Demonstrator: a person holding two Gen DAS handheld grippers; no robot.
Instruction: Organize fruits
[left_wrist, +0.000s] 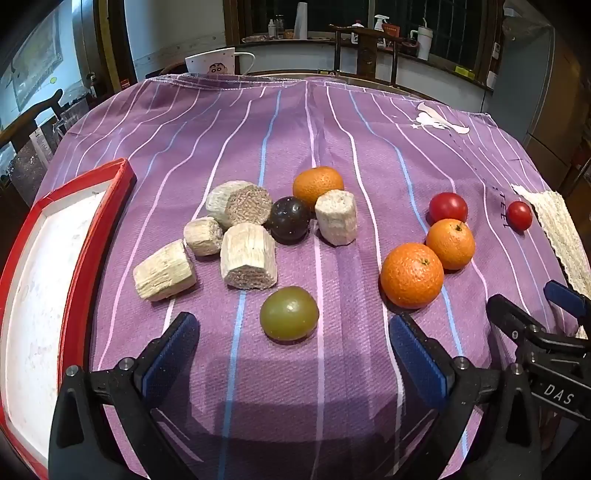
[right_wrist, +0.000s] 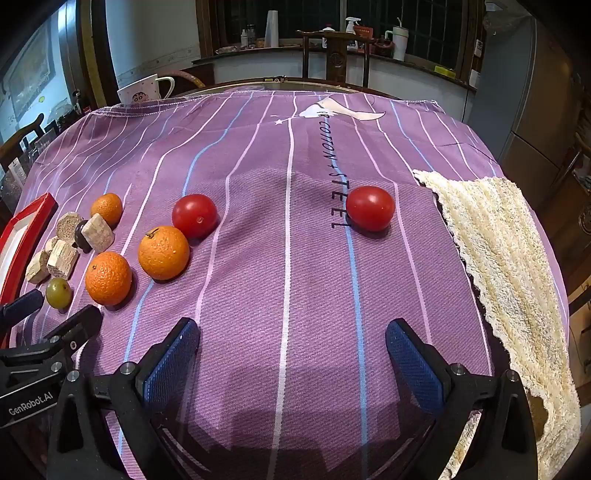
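Note:
My left gripper (left_wrist: 293, 354) is open and empty, just short of a green grape (left_wrist: 289, 313). Beyond it lie several pale sugarcane chunks (left_wrist: 248, 254), a dark plum (left_wrist: 289, 220) and three oranges (left_wrist: 412, 275). Two red tomatoes (left_wrist: 448, 207) lie to the right. My right gripper (right_wrist: 291, 362) is open and empty, well short of a red tomato (right_wrist: 370, 208). Another tomato (right_wrist: 194, 215), oranges (right_wrist: 163, 252) and the grape (right_wrist: 58, 292) lie to its left. The left gripper's fingers (right_wrist: 22, 304) show at the left edge there.
A red-rimmed white tray (left_wrist: 122, 177) sits at the left of the purple striped cloth (left_wrist: 332, 122). A cream towel (right_wrist: 498, 251) lies at the right edge. A white mug (left_wrist: 214, 64) stands behind the cloth. A chair and counter clutter are farther back.

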